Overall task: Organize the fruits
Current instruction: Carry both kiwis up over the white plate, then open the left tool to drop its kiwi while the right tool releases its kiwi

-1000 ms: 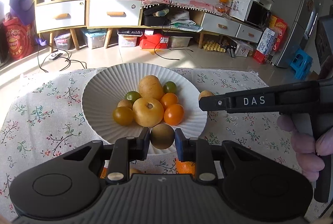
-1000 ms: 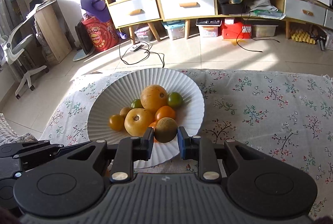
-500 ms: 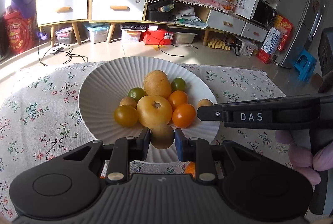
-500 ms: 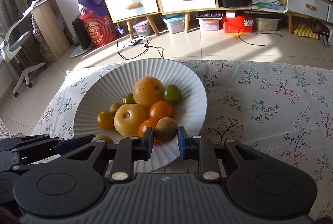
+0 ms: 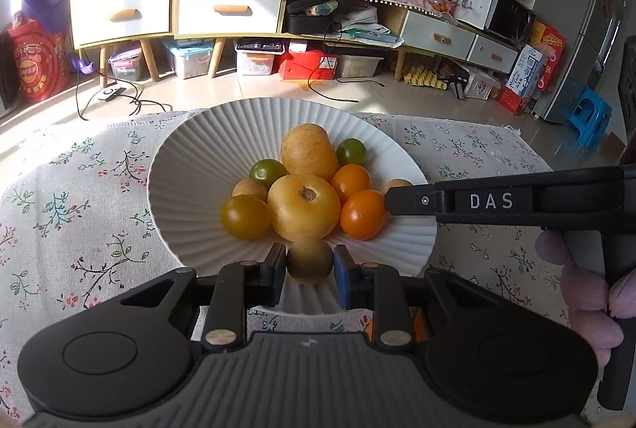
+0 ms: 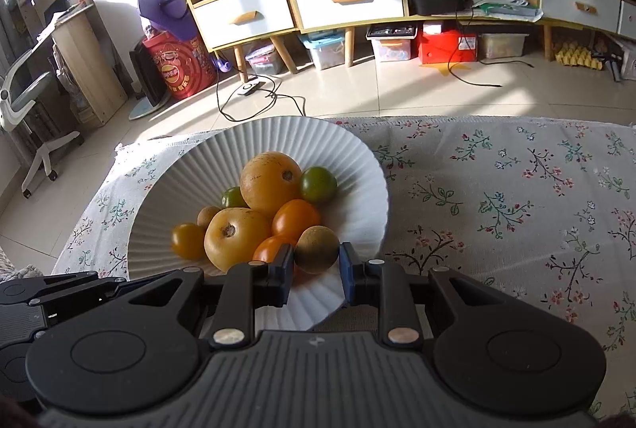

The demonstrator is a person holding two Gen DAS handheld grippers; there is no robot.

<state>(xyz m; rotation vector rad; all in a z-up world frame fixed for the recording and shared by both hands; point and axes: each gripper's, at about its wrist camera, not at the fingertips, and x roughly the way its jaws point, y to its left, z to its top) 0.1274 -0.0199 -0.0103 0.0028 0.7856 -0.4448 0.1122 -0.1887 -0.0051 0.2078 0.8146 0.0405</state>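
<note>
A white ribbed plate [image 5: 190, 165] [image 6: 357, 157] on the floral tablecloth holds several fruits: two large yellow ones [image 5: 304, 207], orange and green small ones. My left gripper [image 5: 309, 269] is shut on a small brown round fruit [image 5: 309, 260] over the plate's near rim. My right gripper [image 6: 317, 263] is shut on another small brown round fruit [image 6: 317, 249] over the plate's right near rim. The right gripper also shows in the left wrist view [image 5: 397, 197], reaching in from the right beside an orange fruit [image 5: 362, 214].
The floral tablecloth [image 6: 516, 197] stretches to the right of the plate. An orange object [image 5: 369, 324] lies on the cloth under the left gripper, mostly hidden. Beyond the table's far edge are floor, cables, cabinets and storage boxes.
Both grippers have moved forward over the plate, each still holding its brown fruit. The plate looks larger and nearer in both views.
</note>
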